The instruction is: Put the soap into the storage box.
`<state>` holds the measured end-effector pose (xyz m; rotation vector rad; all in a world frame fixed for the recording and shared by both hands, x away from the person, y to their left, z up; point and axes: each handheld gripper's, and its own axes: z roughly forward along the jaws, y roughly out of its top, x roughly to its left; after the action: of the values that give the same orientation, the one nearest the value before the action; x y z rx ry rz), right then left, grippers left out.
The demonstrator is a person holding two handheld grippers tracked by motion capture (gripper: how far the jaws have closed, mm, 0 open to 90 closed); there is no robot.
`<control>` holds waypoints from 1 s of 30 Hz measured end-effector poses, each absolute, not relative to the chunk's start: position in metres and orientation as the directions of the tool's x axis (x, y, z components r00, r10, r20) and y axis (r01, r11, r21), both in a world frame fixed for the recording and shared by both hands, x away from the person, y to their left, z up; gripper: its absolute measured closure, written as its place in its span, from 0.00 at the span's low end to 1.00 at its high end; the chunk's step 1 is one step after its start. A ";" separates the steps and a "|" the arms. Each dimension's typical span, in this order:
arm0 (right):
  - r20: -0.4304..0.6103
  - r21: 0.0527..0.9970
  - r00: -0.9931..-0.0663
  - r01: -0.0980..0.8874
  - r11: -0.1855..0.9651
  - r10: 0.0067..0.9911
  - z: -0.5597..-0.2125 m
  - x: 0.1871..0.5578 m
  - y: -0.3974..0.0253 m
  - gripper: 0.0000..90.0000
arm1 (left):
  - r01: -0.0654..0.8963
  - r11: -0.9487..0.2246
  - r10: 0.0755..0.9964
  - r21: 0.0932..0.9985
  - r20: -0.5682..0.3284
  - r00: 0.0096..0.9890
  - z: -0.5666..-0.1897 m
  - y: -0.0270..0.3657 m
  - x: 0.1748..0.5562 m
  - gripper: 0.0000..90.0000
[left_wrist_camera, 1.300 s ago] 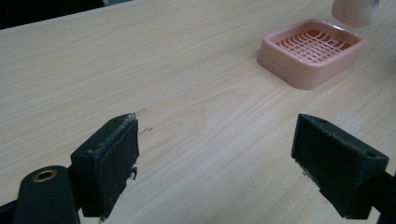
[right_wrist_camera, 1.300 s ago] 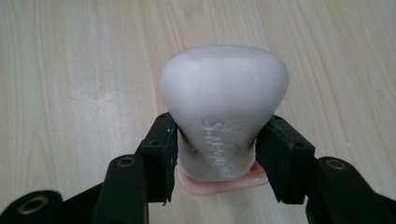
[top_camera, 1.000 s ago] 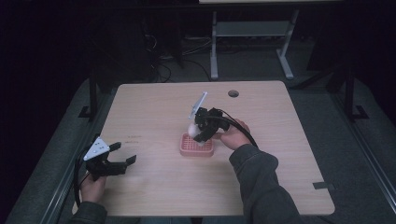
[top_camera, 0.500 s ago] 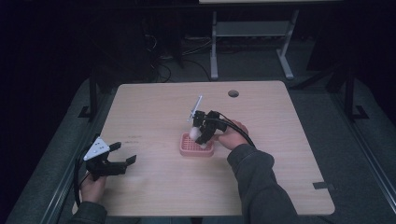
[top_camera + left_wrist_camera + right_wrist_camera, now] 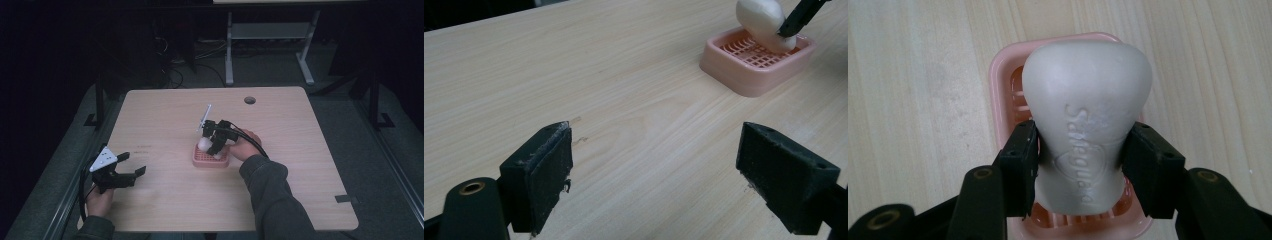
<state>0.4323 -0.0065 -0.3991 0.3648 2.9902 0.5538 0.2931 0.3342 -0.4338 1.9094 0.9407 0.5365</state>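
Note:
A white soap bar (image 5: pixel 1087 125) stamped with a brand name is clamped between the black jaws of my right gripper (image 5: pixel 1080 167), which is shut on it. Directly below lies a pink slotted soap dish (image 5: pixel 1003 95) on the wooden table. In the high view the right gripper (image 5: pixel 212 145) holds the soap (image 5: pixel 204 144) over the dish (image 5: pixel 210 161) near the table's middle. My left gripper (image 5: pixel 131 165) rests open at the table's front left corner, its jaws (image 5: pixel 654 170) wide apart with nothing between them. The left gripper view has the dish (image 5: pixel 754 65) and soap (image 5: pixel 761 22) far off.
The light wooden table (image 5: pixel 300 150) has a round cable hole (image 5: pixel 249 100) near its far edge. A small dark tape patch (image 5: pixel 346 198) sits by the front right corner. Beyond the table stands a metal frame (image 5: pixel 270 35) on a dark floor.
The right gripper has come down with the soap, closer to the pink dish. The left gripper has stayed still.

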 end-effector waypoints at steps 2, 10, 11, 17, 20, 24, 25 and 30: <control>-0.044 0.360 -0.968 0.217 0.908 0.248 -0.400 0.432 -0.005 0.54 | 0.398 -0.293 0.790 0.869 -0.014 0.612 -0.434 0.334 0.293 0.16; -0.046 0.355 -0.968 0.214 0.910 0.246 -0.402 0.434 -0.001 0.54 | 0.400 -0.291 0.791 0.869 -0.017 0.612 -0.434 0.334 0.294 0.16; -0.050 0.356 -0.969 0.208 0.911 0.241 -0.403 0.434 -0.001 0.54 | 0.400 -0.291 0.791 0.869 -0.016 0.612 -0.434 0.334 0.294 0.16; -0.056 0.337 -0.971 0.202 0.920 0.234 -0.408 0.434 0.005 0.54 | 0.404 -0.289 0.792 0.868 -0.019 0.610 -0.434 0.334 0.294 0.16; -0.062 0.313 -0.972 0.196 0.929 0.226 -0.412 0.434 0.008 0.54 | 0.403 -0.291 0.792 0.868 -0.018 0.610 -0.434 0.334 0.294 0.16; -0.058 0.312 -0.972 0.198 0.929 0.227 -0.412 0.435 0.007 0.54 | 0.405 -0.288 0.793 0.868 -0.021 0.609 -0.434 0.334 0.294 0.16; -0.059 0.309 -0.972 0.198 0.930 0.226 -0.413 0.435 0.007 0.54 | 0.404 -0.287 0.793 0.868 -0.021 0.608 -0.434 0.334 0.294 0.16; -0.062 0.298 -0.973 0.195 0.935 0.223 -0.414 0.434 0.007 0.54 | 0.405 -0.288 0.793 0.868 -0.021 0.609 -0.434 0.334 0.294 0.16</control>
<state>0.4342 0.0067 -0.4136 0.3241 2.9968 0.4464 0.2939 0.3338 -0.4342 1.9092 0.9554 0.5273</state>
